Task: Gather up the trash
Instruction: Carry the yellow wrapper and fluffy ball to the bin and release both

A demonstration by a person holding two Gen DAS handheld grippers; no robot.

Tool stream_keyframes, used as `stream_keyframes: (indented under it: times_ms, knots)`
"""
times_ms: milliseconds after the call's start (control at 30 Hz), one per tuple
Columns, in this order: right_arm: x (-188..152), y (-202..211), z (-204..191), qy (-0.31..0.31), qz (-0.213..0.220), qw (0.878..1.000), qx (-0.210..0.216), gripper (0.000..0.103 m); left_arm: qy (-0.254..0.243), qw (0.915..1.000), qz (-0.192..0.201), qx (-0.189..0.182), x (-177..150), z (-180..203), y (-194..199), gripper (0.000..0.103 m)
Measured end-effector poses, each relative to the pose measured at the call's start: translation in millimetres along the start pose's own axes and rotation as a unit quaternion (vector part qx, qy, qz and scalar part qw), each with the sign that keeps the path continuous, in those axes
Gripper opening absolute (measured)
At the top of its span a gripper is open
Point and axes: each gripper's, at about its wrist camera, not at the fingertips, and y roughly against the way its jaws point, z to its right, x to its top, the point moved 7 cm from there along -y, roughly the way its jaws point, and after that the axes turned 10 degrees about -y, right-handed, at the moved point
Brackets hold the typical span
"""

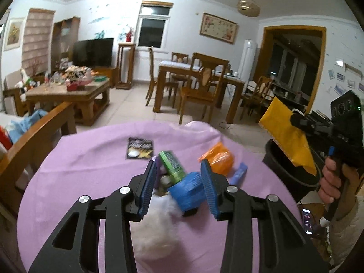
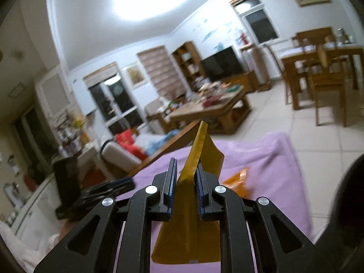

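Right claw [image 2: 184, 191] pinches yellow wrapper [image 2: 193, 216] above black bin [image 1: 286, 170] (thin, floppy); may miss rim. Left claw [image 1: 179, 182] gapes wide, empty, around blue cap [image 1: 187, 190]; could scatter it.

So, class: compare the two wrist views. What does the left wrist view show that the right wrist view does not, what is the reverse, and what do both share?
Only the left wrist view shows the left gripper, jaws open around a blue object, plus the green carton, black packet and black bin.

Only the right wrist view shows the red item on the sofa.

Both show the yellow packet clamped in the right gripper, the purple cloth and the orange wrapper.
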Motion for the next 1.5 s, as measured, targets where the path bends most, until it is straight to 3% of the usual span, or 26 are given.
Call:
stream_keyframes:
  times_ms: [167,267,333,367,400,467,567,667,700,767,900,1033,1167,1300,1500]
  knots:
    - [19.0,55.8,33.3,-0.007,0.064,0.997,-0.049,0.016,-0.029,0.999,0.016,-0.029,26.2,36.4,-4.7,0.036]
    - [23.6,87.3,56.4,-0.021,0.086,0.994,-0.067,0.016,-0.062,0.9978,0.022,-0.014,39.4,47.8,-5.0,0.036]
    - [20.9,105.2,71.6,-0.031,0.091,0.992,-0.077,0.016,-0.07,0.9975,-0.003,-0.016,35.3,44.7,-7.8,0.039]
    - [20.4,111.1,78.3,-0.032,0.092,0.992,-0.083,0.016,-0.072,0.997,-0.026,-0.013,27.2,38.4,-11.7,0.044]
    - [18.9,116.0,83.3,-0.032,0.091,0.992,-0.086,0.016,-0.077,0.996,-0.046,0.001,17.3,31.0,-14.9,0.059]
    - [12.6,125.9,94.4,-0.036,0.086,0.991,-0.091,0.016,-0.09,0.9913,-0.087,0.04,-8.6,13.2,-20.5,0.08]
    - [2.3,123.8,99.5,-0.041,0.074,0.992,-0.091,0.016,-0.08,0.9818,-0.156,0.074,-49.5,-14.4,-27.4,0.08]
    - [-6.4,114.9,101.2,-0.048,0.062,0.993,-0.085,0.016,-0.072,0.9757,-0.191,0.078,-76.7,-27.8,-34.4,0.077]
    - [-9.8,112.7,100.9,-0.051,0.058,0.994,-0.081,0.016,-0.073,0.9757,-0.193,0.076,-80.4,-28.4,-36.0,0.061]
    - [-11.6,100.6,97.6,-0.055,0.052,0.994,-0.077,0.016,-0.065,0.9761,-0.199,0.058,-88.1,-28.0,-42.9,0.047]
    - [-15.7,96.8,89.2,-0.048,0.054,0.994,-0.078,0.016,-0.055,0.9809,-0.17,0.076,-80.9,-28.0,-37.2,0.042]
    - [-6.8,108.0,89.7,-0.054,0.079,0.992,-0.084,0.016,-0.023,0.9944,-0.096,0.039,-41.7,-6.8,-12.4,0.042]
    - [4.7,130.0,100.1,-0.062,0.122,0.985,-0.1,0.016,-0.042,0.9984,-0.035,-0.008,1.2,43.7,-8.6,0.042]
    - [9.2,157.3,115.5,-0.066,0.161,0.976,-0.129,0.016,-0.072,0.9947,0.007,-0.074,36.1,117.2,-26.7,0.042]
    - [16.3,204.8,149.4,-0.074,0.211,0.959,-0.176,0.016,-0.113,0.9791,0.03,-0.166,62.0,230.7,-74.7,0.042]
